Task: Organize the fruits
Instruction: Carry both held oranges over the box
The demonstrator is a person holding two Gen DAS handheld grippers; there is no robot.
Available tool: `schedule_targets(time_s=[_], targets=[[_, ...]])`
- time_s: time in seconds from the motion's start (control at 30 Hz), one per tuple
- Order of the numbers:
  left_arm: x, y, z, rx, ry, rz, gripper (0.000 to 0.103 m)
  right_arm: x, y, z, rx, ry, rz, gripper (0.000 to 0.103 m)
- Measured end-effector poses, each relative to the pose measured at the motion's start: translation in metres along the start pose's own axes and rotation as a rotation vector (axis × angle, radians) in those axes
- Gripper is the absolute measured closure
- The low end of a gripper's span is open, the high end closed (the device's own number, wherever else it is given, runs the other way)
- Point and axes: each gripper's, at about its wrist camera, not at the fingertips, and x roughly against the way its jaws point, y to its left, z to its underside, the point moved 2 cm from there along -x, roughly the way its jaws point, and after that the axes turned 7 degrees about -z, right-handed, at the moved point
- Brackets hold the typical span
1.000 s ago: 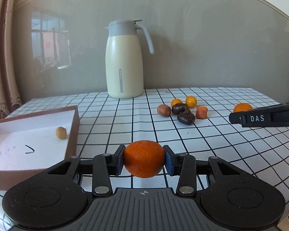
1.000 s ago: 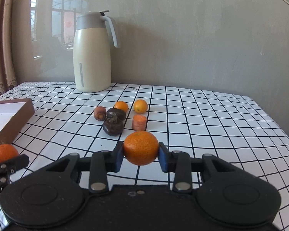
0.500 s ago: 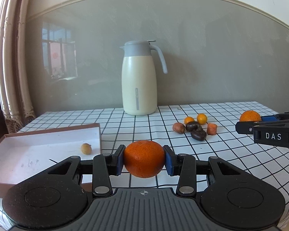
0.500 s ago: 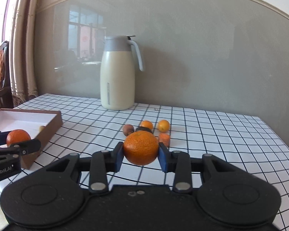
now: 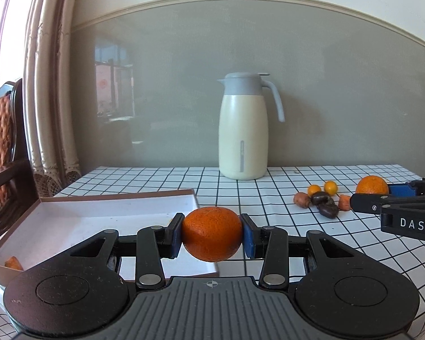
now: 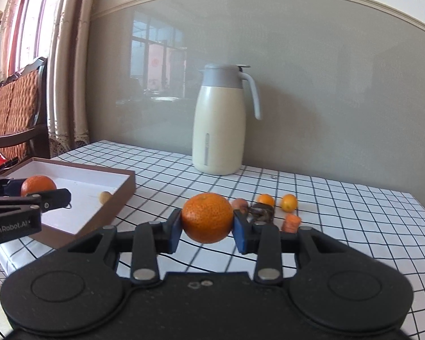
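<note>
Both grippers have risen and swung toward the box since the earlier frames, and each one still carries its orange; the pile of small fruits now looks farther away in both views.

The table (image 5: 311, 175), under a white cloth with black squares, bears everything. On its left side lies the shallow brown box (image 6: 121, 195) with a white floor, which seems to be the place for the fruits. At the back stands a cream thermos jug (image 5: 242, 141).

The left gripper (image 5: 212, 236) has its blue pads pressed on both sides of a big orange (image 5: 212, 233), and in its own view it hangs over the near right corner of the box. The right gripper (image 6: 207, 223) is closed the same way on a second orange (image 6: 206, 217), over the cloth, between the box and the pile.

In the pile (image 5: 323, 199) remain two little yellow fruits, dark wrinkled pieces, a brownish one and an orange-red piece, all close together. Inside the box lies one small tan fruit (image 6: 105, 197); an orange piece (image 5: 12, 263) also sits in the near left corner.

The step in hand seems to be the carry to the box. Next, each gripper probably needs to go low over the white floor before the jaws open, so the round oranges do not roll out, and the two should keep apart.
</note>
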Motion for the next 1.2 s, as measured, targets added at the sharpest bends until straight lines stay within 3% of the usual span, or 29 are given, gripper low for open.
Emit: schedule_targets(time_s=[1.2], targets=[[-0.012, 0.137, 0.007, 0.073, 0.003, -0.221, 0.061, -0.056, 0.123, -0.035, 0.121, -0.037, -0.238, 0.075]])
